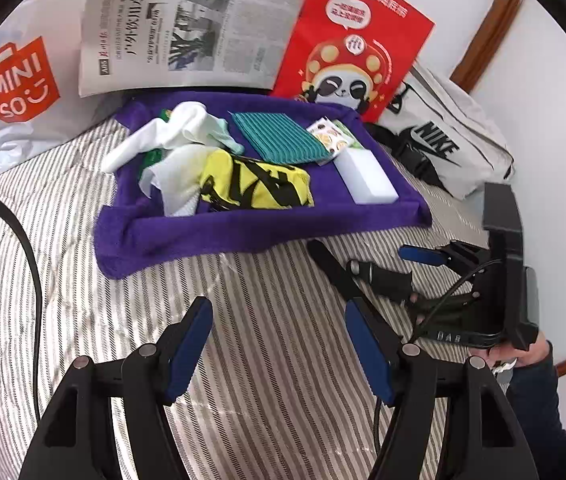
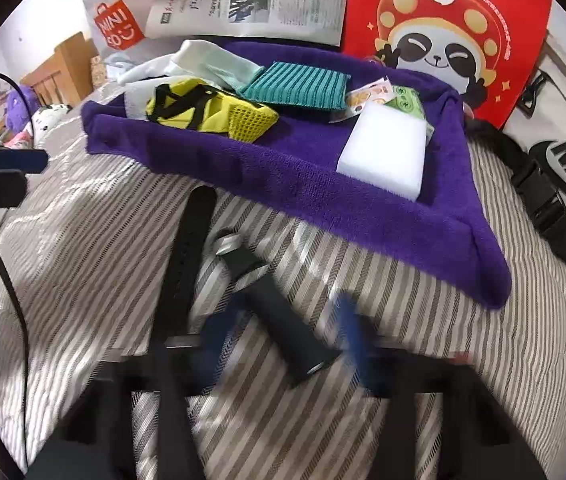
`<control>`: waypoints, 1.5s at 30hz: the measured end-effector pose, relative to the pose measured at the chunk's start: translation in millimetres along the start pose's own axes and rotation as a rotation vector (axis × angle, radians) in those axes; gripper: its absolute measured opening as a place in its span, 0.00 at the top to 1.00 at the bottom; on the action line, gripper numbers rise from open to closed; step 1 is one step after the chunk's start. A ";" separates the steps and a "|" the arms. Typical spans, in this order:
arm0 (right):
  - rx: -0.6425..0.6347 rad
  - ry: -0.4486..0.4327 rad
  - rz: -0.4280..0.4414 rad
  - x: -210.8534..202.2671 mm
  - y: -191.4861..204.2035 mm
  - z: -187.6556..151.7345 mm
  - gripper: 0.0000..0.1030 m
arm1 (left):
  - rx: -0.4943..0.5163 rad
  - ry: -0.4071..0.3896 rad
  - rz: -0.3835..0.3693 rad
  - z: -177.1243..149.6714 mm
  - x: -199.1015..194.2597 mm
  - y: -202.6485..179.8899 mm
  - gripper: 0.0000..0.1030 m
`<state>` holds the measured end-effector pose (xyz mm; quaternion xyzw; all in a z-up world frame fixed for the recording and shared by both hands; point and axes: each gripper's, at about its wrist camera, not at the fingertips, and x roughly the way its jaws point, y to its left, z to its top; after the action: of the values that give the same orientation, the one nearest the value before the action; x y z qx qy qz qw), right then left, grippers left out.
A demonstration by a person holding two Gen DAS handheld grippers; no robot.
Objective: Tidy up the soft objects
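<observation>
A purple towel [image 1: 243,232] [image 2: 323,196] lies on the striped bed and carries a yellow-black cloth [image 1: 255,184] [image 2: 207,112], white cloths [image 1: 163,136], a teal striped cloth [image 1: 279,136] [image 2: 299,86], a white sponge block [image 1: 367,176] [image 2: 387,156] and small packets [image 1: 331,136]. A black watch strap in two pieces [image 2: 279,320] [image 1: 339,272] lies on the bed in front of the towel. My left gripper [image 1: 279,344] is open and empty above the bed. My right gripper [image 2: 283,336] is blurred, open, its fingers on either side of one strap piece.
A newspaper [image 1: 187,28], a red panda bag [image 1: 355,48], a MINISO bag [image 1: 15,84] and a white Nike bag [image 1: 443,144] stand behind the towel. A black cable [image 1: 31,264] runs at the left. Plush toys [image 2: 23,112] lie far left.
</observation>
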<state>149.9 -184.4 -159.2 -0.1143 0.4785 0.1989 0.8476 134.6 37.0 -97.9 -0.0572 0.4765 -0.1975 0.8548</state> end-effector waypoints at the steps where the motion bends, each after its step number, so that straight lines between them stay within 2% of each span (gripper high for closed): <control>1: 0.024 0.009 0.004 -1.9 -3.1 -1.9 0.79 | 0.003 0.003 0.000 -1.1 0.4 -1.3 0.35; 6: 0.184 0.026 0.067 -9.9 -20.2 -15.2 0.82 | -0.006 0.008 -0.020 -6.9 2.3 -1.7 0.35; 9: 0.175 0.033 0.055 -10.6 -13.8 -15.4 0.80 | -0.004 0.016 -0.025 -9.7 5.5 -3.1 0.35; 12: 0.162 0.028 0.040 -8.5 -6.9 -10.6 0.72 | -0.003 0.021 -0.034 -12.2 6.9 -4.2 0.35; 14: 0.141 0.022 -0.005 -6.4 -1.2 -8.0 0.72 | -0.004 0.022 -0.032 -13.4 7.0 -4.6 0.35; 17: 0.105 0.006 -0.079 -2.8 7.4 -4.0 0.78 | -0.007 0.024 -0.032 -15.4 5.9 -4.2 0.35; 21: 0.165 0.020 -0.071 -4.2 0.6 -5.2 0.80 | -0.011 0.026 -0.021 -16.7 4.0 -2.9 0.35; 25: 0.134 0.002 -0.109 -3.9 8.2 -7.6 0.80 | -0.014 0.023 -0.025 -19.9 3.4 -1.9 0.35; 31: 0.183 0.001 -0.085 -5.2 3.1 -9.1 0.80 | -0.025 0.041 -0.019 -19.7 14.9 -8.2 0.35; 34: 0.210 0.006 -0.072 -14.0 -3.3 -18.1 0.80 | -0.014 0.055 -0.018 -19.8 18.6 -12.1 0.35; 39: 0.267 -0.019 -0.120 -38.9 -30.0 -39.5 0.80 | -0.017 0.071 -0.010 -15.2 30.6 -22.9 0.35; 43: 0.306 -0.024 -0.165 -47.5 -48.9 -53.6 0.80 | -0.015 0.108 0.005 -12.3 48.8 -41.4 0.35; 45: 0.331 -0.022 -0.161 -46.0 -57.1 -60.9 0.80 | -0.010 0.115 0.028 -9.6 57.6 -52.5 0.35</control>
<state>107.5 -269.3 -151.0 -0.0093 0.4847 0.0501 0.8732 138.6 -32.7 -133.6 -0.0431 0.5266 -0.1862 0.8283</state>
